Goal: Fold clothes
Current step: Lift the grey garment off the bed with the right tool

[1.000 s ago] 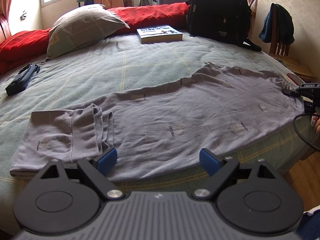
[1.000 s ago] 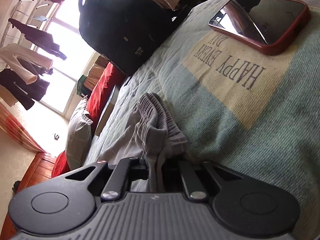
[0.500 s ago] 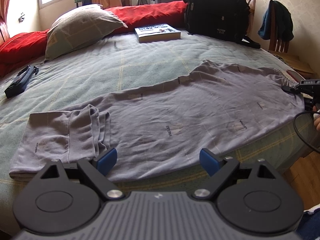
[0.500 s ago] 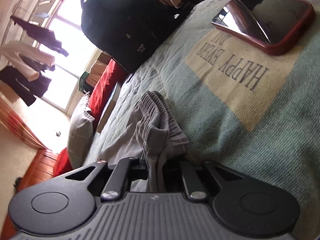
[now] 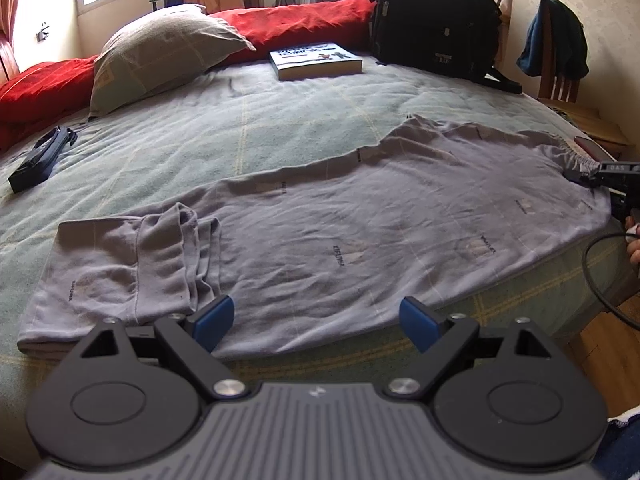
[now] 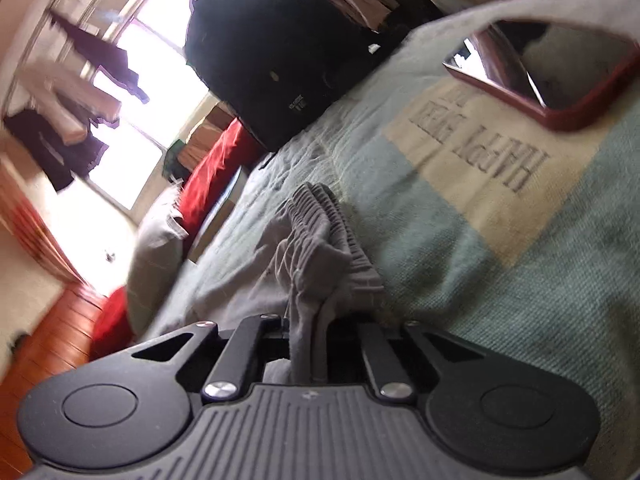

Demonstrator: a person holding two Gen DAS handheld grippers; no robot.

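The grey trousers [image 5: 344, 232] lie flat across the near part of the bed [image 5: 248, 128], just beyond the left gripper [image 5: 316, 314]. Their long axis runs side to side in the left wrist view, slanting slightly away toward the right. The elastic waistband [image 5: 568, 156] points to the far right, at the bed's edge, and the leg ends point to the left, where the cuffs [image 5: 188, 256] are turned back over the fabric just beyond the left blue pad.

The left gripper hangs above the near hem of the trousers with its blue fingers [image 5: 214, 314] wide apart and nothing between them.

The right gripper [image 6: 308, 344] is clamped on the waistband [image 6: 332, 252]; its fingers are pressed together on a gathered bunch of the ribbed grey fabric, which rises slightly ahead of them. In the left wrist view this gripper [image 5: 616, 178] appears at the far right, at the waistband's corner, with part of a hand [image 5: 634, 240] below it.

Ahead and to the right of the right gripper's fingers, a red-framed mirror [image 6: 548, 72] lies on the bedcover beside a printed cream patch. Farther off stand a black backpack [image 5: 436, 16], a book [image 5: 316, 60], a grey-green pillow [image 5: 160, 60] and a red quilt [image 5: 304, 24]. A black case [image 5: 40, 158] lies on the bed far to the left of the left gripper's fingers.
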